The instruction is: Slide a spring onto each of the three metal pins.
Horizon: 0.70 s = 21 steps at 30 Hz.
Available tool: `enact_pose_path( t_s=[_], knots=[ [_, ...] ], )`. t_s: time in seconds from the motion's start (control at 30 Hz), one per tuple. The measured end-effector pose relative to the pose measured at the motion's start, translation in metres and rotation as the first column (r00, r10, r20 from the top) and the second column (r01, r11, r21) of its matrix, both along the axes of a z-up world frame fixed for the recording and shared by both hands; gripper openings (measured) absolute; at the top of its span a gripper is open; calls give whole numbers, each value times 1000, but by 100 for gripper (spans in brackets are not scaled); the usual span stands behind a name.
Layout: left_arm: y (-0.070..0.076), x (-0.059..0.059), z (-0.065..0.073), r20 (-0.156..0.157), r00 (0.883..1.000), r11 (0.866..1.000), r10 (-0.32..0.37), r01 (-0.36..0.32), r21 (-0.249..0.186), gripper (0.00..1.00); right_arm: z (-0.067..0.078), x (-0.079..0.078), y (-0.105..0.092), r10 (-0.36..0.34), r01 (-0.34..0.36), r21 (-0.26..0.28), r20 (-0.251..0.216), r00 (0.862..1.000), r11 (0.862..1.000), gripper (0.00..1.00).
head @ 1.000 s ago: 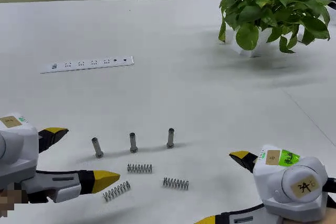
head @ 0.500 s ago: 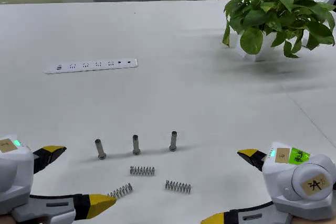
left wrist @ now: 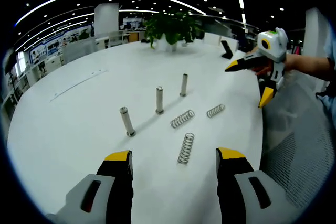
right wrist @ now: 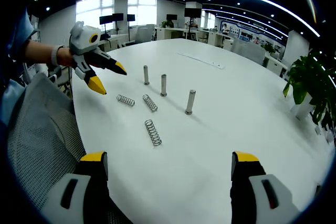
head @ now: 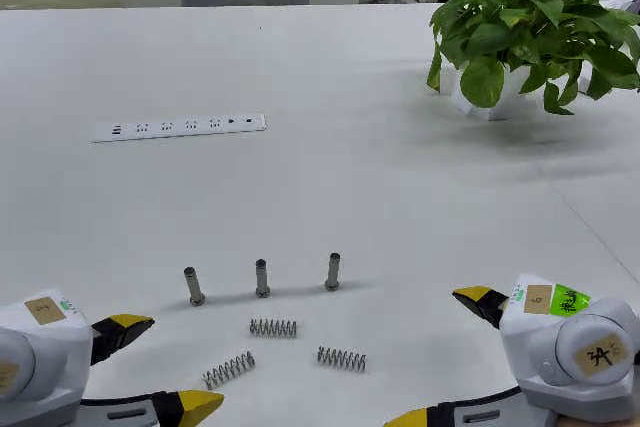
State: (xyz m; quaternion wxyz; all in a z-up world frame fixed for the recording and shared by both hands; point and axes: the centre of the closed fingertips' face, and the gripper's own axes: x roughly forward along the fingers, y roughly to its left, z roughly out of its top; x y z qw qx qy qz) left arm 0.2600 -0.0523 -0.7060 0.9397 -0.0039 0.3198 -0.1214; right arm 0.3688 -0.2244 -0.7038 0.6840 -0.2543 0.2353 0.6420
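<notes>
Three metal pins stand upright in a row on the white table: left pin (head: 193, 285), middle pin (head: 261, 277), right pin (head: 332, 271). In front of them lie three springs: one (head: 228, 369) at the left, one (head: 273, 327) in the middle, one (head: 341, 358) at the right. My left gripper (head: 160, 367) is open at the bottom left, just left of the left spring (left wrist: 186, 148). My right gripper (head: 440, 359) is open at the bottom right, apart from the right spring (right wrist: 153, 131). Both hold nothing.
A white power strip (head: 180, 127) lies on the table farther back at the left. A potted green plant (head: 520, 17) stands at the back right. A mesh chair (right wrist: 37, 145) sits close to the table's near edge.
My left gripper has dropped lower and nearer the table's edge, its tips now beside the left spring. The head camera tilted, shifting the scene down. The right gripper has barely moved.
</notes>
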Motion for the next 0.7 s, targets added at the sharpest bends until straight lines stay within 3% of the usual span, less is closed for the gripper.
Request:
enact_pose_path(
  t_s=[0.1, 0.27, 0.37, 0.57, 0.7],
  knots=[
    [-2, 2, -6, -12, 1000, 1000, -6, 6, -12, 60, 0, -1, -1, -3, 3, 0, -3, 1000, 1000, 99],
    [-7, 2, -14, -36, 999, 999, -33, 33, 5, 49, 0, 0, -4, -10, 10, 0, -3, 1000, 1000, 99],
    [-11, 2, -19, -56, 998, 999, -40, 39, -14, 44, 0, 0, -4, -12, 12, 0, -3, 1000, 1000, 99],
    [-8, 1, -29, -78, 996, 999, -35, 33, -24, 31, 1, -1, -4, -15, 15, 4, -7, 1000, 1000, 99],
    [-6, 0, -37, -95, 994, 999, -46, 45, -14, 29, 0, -2, -3, -11, 11, 3, -7, 1000, 1000, 99]
  ],
)
